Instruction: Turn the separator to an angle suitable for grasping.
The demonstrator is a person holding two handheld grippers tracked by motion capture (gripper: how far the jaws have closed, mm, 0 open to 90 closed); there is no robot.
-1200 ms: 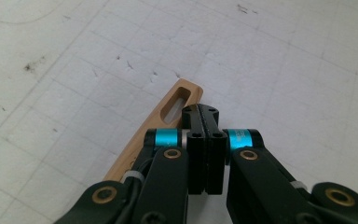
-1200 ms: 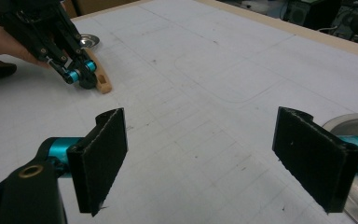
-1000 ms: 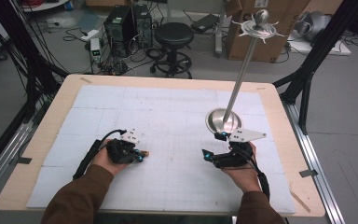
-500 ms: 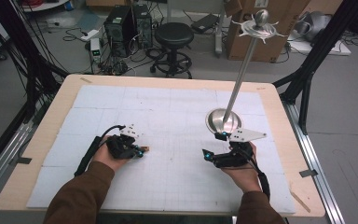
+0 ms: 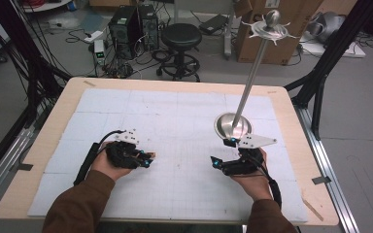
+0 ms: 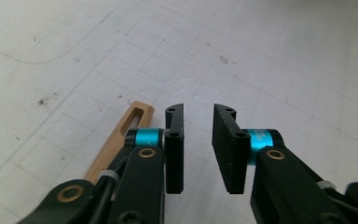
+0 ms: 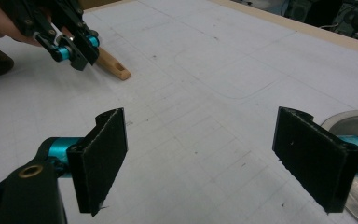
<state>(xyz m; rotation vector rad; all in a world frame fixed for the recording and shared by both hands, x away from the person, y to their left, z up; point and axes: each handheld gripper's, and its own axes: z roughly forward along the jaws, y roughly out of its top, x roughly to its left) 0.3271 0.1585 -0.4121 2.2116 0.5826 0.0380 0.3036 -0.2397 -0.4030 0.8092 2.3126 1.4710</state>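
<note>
My left gripper rests low over the white gridded mat at the front left. Its jaws have just been opening and now stand a little apart with nothing between them. A light wooden stick with a slotted end lies flat on the mat beside and under the left jaw; its tip pokes out past the gripper. My right gripper sits at the front right, jaws wide open and empty. The left gripper also appears at the far left of the right gripper view.
A metal stand with a round dish base and a tall leaning pole stands just behind the right gripper. The wooden table rim frames the mat. A stool and boxes sit beyond the table.
The left gripper's jaws have parted slightly beside the wooden stick. Both hands stay almost where they were.
</note>
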